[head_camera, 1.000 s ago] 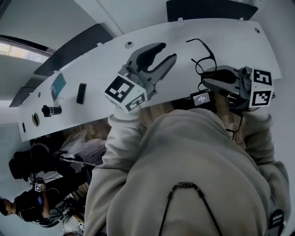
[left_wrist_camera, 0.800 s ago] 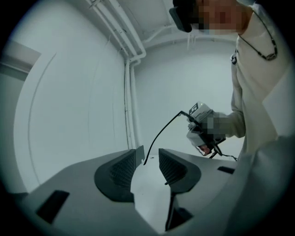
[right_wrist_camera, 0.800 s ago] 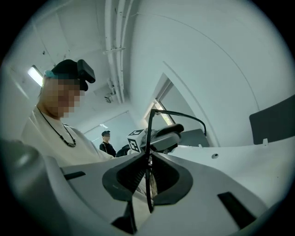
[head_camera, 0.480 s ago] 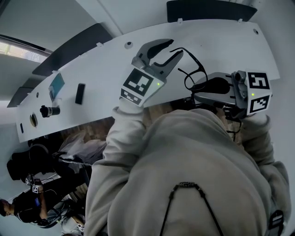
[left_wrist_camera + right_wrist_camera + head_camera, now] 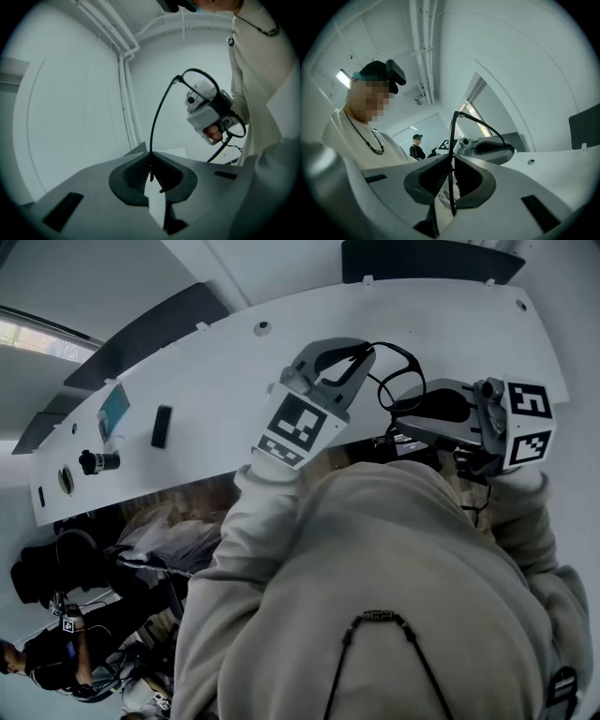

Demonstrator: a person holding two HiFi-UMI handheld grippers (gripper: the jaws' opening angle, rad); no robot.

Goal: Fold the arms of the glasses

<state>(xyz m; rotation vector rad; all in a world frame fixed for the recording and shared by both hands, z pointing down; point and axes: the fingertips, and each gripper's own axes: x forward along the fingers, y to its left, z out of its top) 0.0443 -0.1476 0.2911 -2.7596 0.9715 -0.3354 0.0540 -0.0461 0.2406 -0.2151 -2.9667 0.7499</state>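
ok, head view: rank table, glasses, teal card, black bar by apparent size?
1. table
2. glasses, raised off the table and nearer the camera, so they may look bigger than they are
3. teal card
4. black bar, close to the card, so this pair is unsure

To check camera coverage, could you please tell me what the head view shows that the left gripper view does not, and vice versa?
Only the head view: the white table and a small black block on it. Only the left gripper view: the wall pipes. Both: the glasses, gripped by the right gripper and by the left gripper, whose fingers have just closed on one arm.
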